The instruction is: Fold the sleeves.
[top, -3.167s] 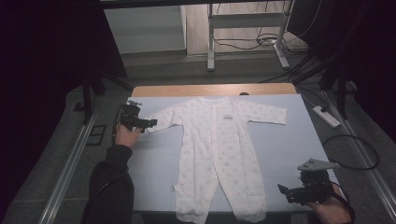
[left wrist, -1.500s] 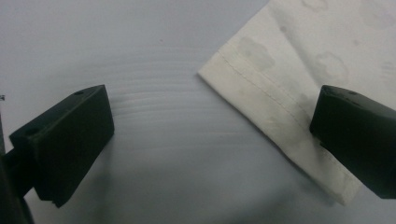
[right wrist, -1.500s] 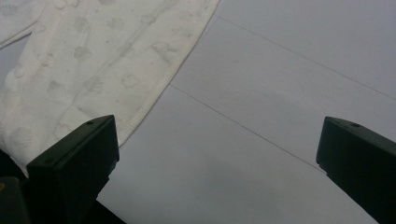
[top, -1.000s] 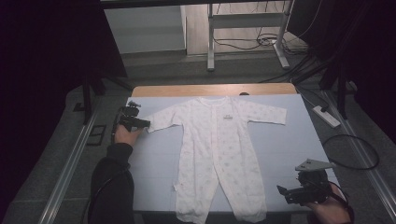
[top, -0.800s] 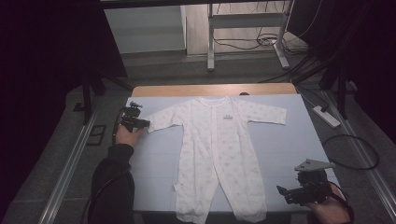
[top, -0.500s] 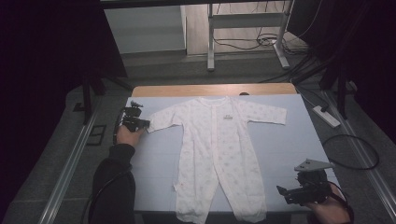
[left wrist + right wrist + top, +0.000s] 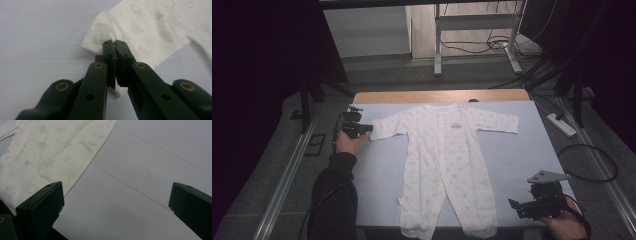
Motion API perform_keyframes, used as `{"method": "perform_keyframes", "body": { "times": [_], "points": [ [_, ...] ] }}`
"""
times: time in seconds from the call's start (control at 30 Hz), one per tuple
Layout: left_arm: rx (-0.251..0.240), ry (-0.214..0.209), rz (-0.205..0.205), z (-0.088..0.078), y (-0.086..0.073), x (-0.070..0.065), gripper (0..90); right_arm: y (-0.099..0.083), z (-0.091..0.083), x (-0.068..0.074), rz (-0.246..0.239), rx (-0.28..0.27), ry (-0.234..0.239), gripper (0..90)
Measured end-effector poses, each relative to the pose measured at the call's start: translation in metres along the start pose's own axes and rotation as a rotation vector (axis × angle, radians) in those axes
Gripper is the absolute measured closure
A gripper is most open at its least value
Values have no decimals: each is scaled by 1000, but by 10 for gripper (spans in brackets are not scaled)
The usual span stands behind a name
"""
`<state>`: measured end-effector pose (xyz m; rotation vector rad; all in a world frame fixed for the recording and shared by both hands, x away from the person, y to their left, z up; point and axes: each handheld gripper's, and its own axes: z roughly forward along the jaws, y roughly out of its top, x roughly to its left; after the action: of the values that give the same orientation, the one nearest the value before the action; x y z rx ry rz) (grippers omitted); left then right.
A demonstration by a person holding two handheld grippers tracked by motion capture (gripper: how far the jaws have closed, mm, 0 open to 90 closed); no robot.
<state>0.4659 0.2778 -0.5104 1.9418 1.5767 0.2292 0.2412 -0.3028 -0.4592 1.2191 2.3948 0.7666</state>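
Pale blue table (image 7: 522, 150), babygrow (image 7: 444, 165) spread flat at centre. Left gripper (image 7: 115, 46) jaws just closed on the left sleeve cuff (image 7: 97, 33); bite looks shallow. Lift slowly, fold inward. Right gripper (image 7: 115, 202) wide apart, near right corner, beside the leg hem.

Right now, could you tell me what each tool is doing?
Left tool: closed on the sleeve cuff of the babygrow.
Right tool: open, holding nothing.
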Motion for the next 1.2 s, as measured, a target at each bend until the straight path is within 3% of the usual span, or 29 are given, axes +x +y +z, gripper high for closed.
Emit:
{"method": "perform_keyframes", "body": {
  "times": [0.63, 1.2],
  "points": [
    [-84, -96, 96, -25, 26, -40, 870, 0, 0, 0, 3, -2, 0, 0],
    [-96, -178, 180, -20, 48, -85, 870, 0, 0, -1, 4, -2, 2, 0]
  ]
}}
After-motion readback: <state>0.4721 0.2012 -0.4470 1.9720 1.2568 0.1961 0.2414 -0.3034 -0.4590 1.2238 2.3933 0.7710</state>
